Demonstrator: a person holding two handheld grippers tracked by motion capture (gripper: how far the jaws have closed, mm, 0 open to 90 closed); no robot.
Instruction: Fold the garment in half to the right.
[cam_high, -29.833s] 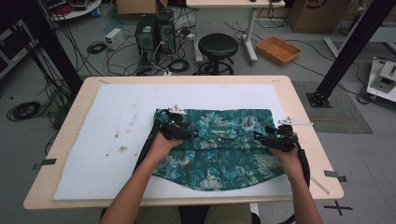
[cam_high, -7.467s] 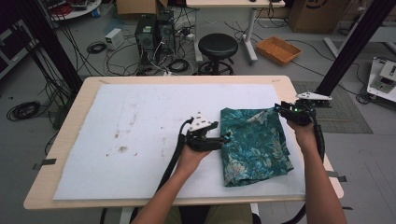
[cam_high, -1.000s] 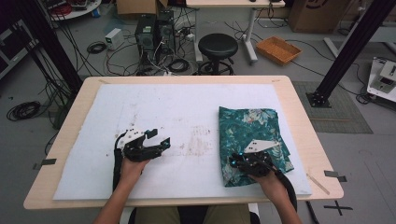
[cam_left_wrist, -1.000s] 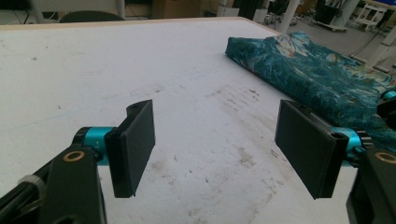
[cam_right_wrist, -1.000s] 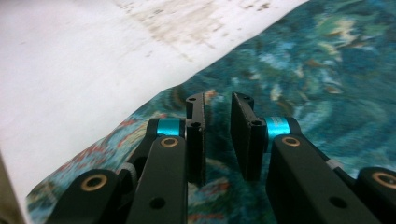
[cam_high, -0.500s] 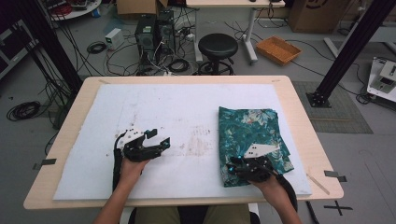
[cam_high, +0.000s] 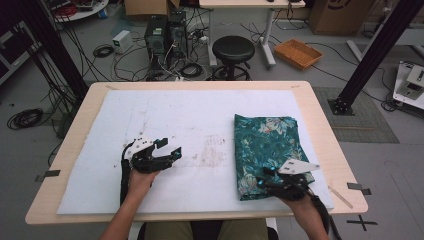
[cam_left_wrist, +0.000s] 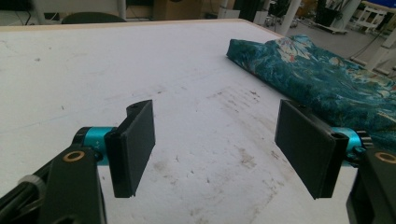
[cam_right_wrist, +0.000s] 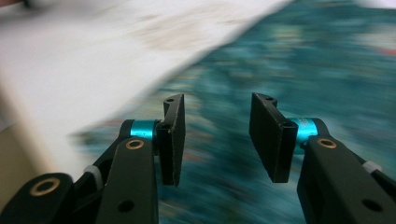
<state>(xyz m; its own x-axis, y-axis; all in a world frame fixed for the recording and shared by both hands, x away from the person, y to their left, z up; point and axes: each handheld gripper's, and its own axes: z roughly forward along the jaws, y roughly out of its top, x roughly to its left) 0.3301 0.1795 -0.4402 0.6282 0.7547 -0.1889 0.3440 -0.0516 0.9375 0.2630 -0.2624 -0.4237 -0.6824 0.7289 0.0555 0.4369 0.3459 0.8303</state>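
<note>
Cloth (cam_high: 267, 150), one piece, teal with a flower print, folded into a tall rectangle on the right part of the table (cam_high: 320, 125). Its right edge runs close to the right edge of the white mat (cam_high: 175, 115); its near edge sits close to the mat's near edge, right where my right claw is. Left of it the mat lies bare and wide, marked by a few grey smudges near the middle.

Right claw (cam_high: 263, 179), one: I hold it low over the near left corner of the cloth, pointing left. Its jaws have just been opening and stand apart, with nothing pinched; the right gripper view is blurred, showing teal cloth below the gap between the pads (cam_right_wrist: 273, 135).

Left claw (cam_high: 169, 149), one: over bare mat at the near left, well apart from the cloth, jaws spread wide and empty. In the left gripper view the cloth (cam_left_wrist: 322, 79) lies far right, past the right pad (cam_left_wrist: 303, 140).

Table: light wood, one white mat covering most of it, wooden margin showing on all sides.

Room beyond the far edge: one black round stool (cam_high: 233, 50), one orange tray (cam_high: 299, 53) on the floor, two dark computer towers (cam_high: 166, 36), loose cables.
</note>
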